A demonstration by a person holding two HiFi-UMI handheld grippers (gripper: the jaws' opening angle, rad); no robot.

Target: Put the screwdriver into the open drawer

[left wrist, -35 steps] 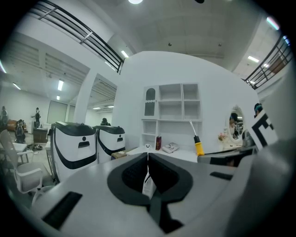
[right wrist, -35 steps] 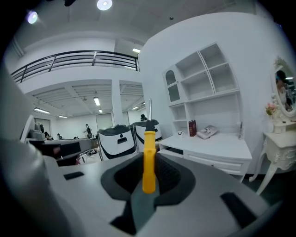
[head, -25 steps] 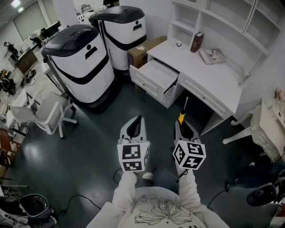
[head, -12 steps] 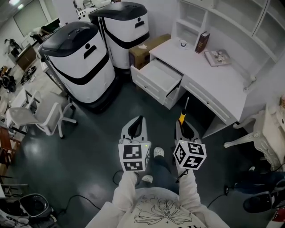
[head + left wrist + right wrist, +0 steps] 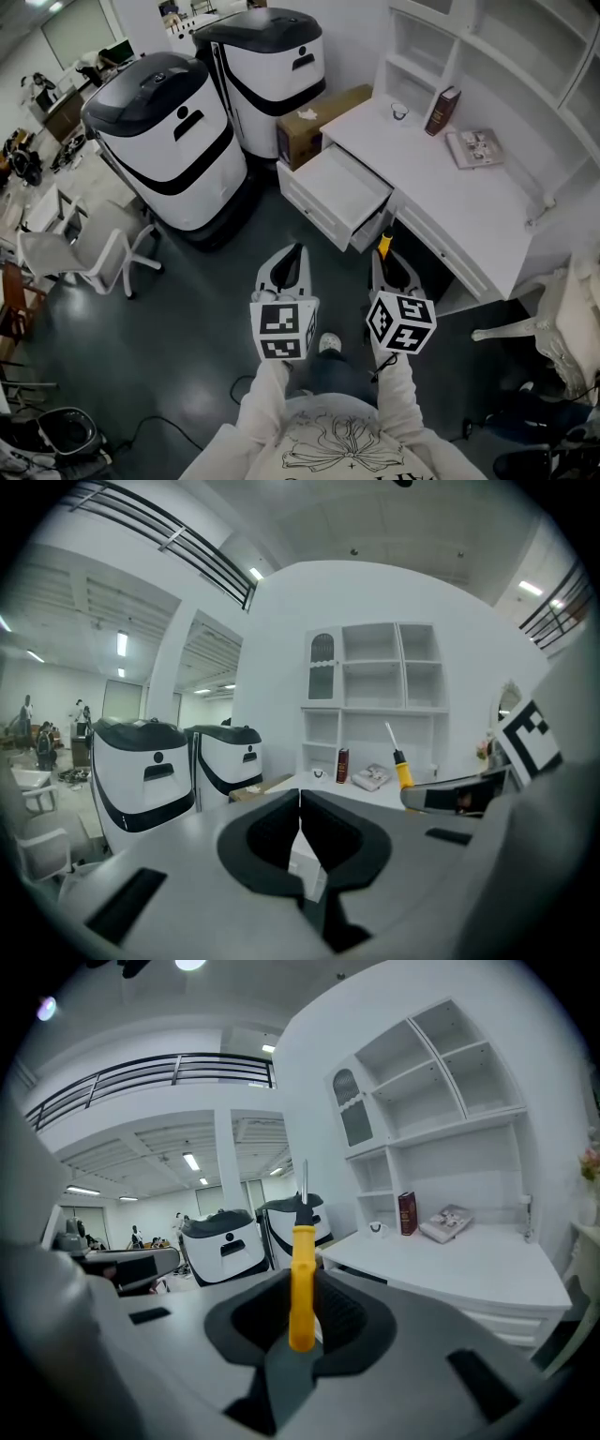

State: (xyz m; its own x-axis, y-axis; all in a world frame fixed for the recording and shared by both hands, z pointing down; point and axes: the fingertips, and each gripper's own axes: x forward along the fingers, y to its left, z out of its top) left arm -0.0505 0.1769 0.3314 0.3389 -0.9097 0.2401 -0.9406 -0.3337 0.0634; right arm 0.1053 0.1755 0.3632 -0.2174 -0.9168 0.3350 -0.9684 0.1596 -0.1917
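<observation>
Your right gripper (image 5: 386,265) is clamped on the yellow handle of the slim steel-shafted screwdriver (image 5: 301,1283). The shaft points out beyond the jaws, so the tip will lead into the open white drawer (image 5: 345,185), just ahead and slightly left of that gripper (bare inside, as far as shows). Your left gripper (image 5: 293,258), alongside, has its jaws pressed together on nothing, likely leaving delivery to the right.

The open drawer (image 5: 339,192) juts from the table's (image 5: 473,202) left end. A cardboard box (image 5: 314,120) sits behind it, and a book (image 5: 442,110) stands on the table.
</observation>
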